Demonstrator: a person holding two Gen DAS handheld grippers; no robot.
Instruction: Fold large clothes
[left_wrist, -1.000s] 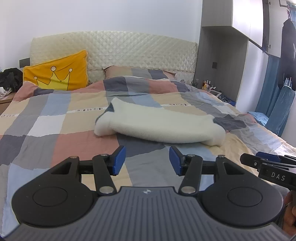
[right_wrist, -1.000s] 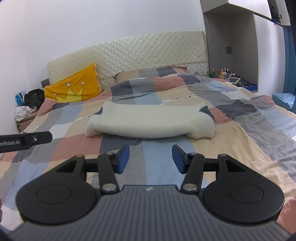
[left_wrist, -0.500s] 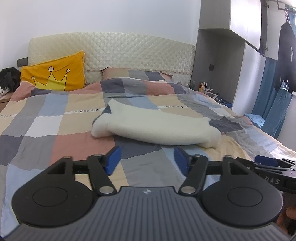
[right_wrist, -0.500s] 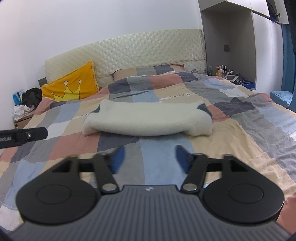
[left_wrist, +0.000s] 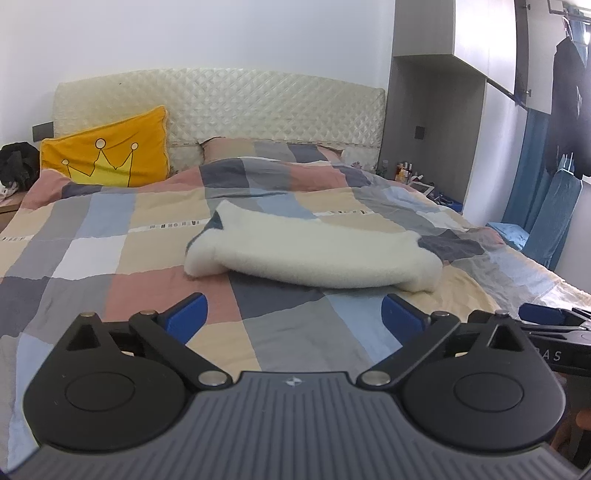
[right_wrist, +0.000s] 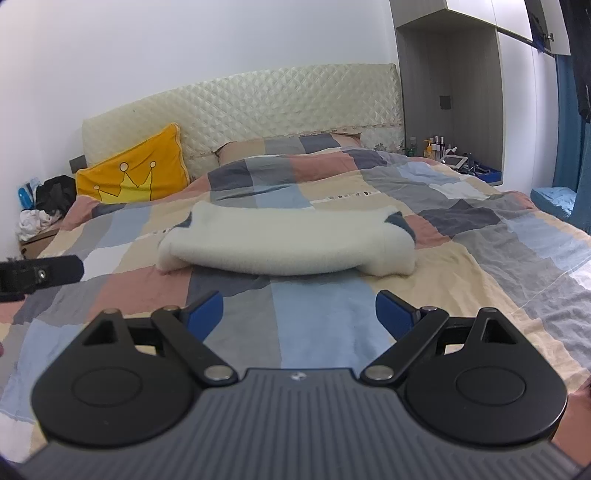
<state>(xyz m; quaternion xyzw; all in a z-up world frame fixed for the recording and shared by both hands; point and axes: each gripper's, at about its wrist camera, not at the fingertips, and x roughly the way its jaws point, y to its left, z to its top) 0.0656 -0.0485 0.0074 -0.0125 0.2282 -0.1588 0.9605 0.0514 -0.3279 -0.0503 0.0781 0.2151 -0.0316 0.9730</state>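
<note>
Bed, folded cream garment, hanging clothes left view only

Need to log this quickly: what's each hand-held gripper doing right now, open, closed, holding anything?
Left hand-held gripper: jaws opening, wide apart, nothing between them.
Right hand-held gripper: jaws opening, wide apart, nothing between them.

The small bottles in the niche at upper right were too small to identify. The dark hanging garment was cut off by the right edge.
</note>
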